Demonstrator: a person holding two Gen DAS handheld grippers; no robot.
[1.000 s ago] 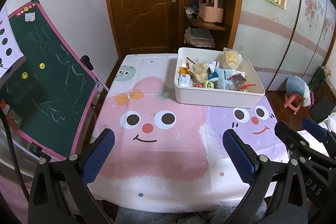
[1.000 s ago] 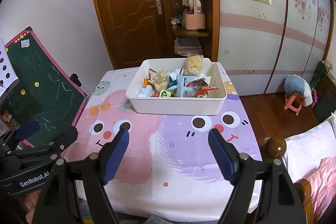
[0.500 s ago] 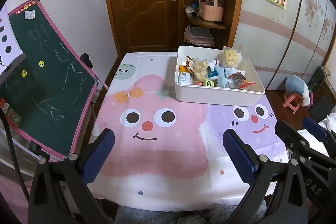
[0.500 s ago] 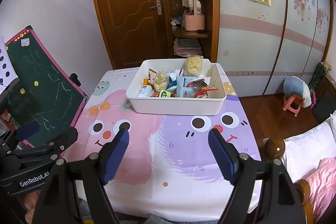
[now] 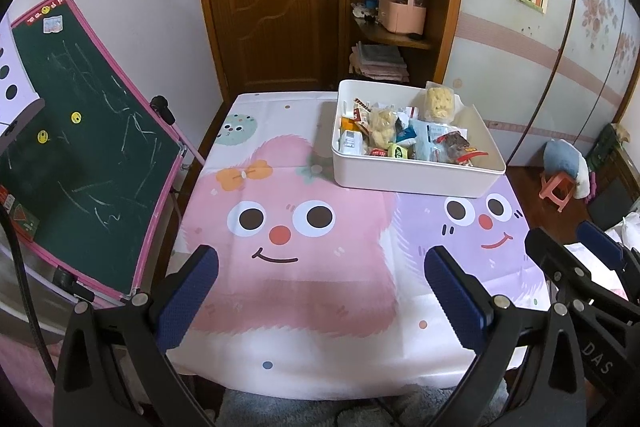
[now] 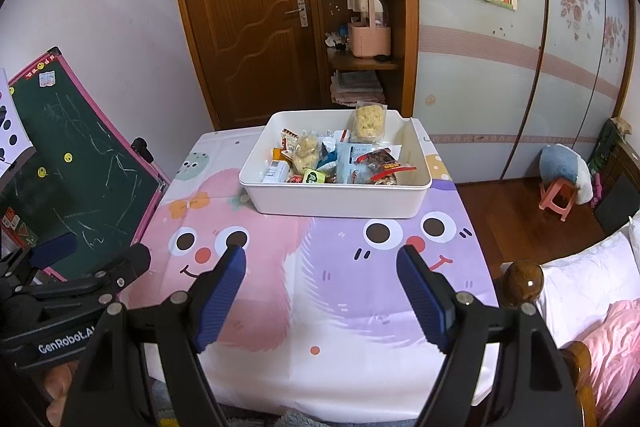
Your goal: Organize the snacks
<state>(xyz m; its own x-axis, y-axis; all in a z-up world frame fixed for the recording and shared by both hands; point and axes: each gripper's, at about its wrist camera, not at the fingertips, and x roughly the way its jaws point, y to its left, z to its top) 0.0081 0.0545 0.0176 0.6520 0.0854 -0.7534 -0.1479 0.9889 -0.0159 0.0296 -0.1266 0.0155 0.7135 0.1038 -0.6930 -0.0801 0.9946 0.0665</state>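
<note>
A white plastic bin (image 5: 412, 178) (image 6: 332, 201) stands at the far right part of the table and holds several snack packets. A clear bag of yellow puffs (image 5: 439, 103) (image 6: 369, 121) leans on its far wall. A dark packet with a red strip (image 5: 456, 147) (image 6: 382, 165) lies near its right side. My left gripper (image 5: 320, 291) is open and empty above the near edge of the table. My right gripper (image 6: 320, 287) is open and empty, also over the near edge, to the right of the left one.
The table wears a cartoon cloth, pink (image 5: 288, 267) and purple (image 6: 380, 279). A green chalkboard easel (image 5: 80, 155) stands close on the left. A wooden door (image 6: 248, 11) and corner shelf (image 6: 364, 27) lie behind. A bed (image 6: 592, 291) and pink stool (image 6: 558, 197) are on the right.
Both grippers have drawn back and risen slightly, so the table and bin look a little farther away. Both stay open and empty.
</note>
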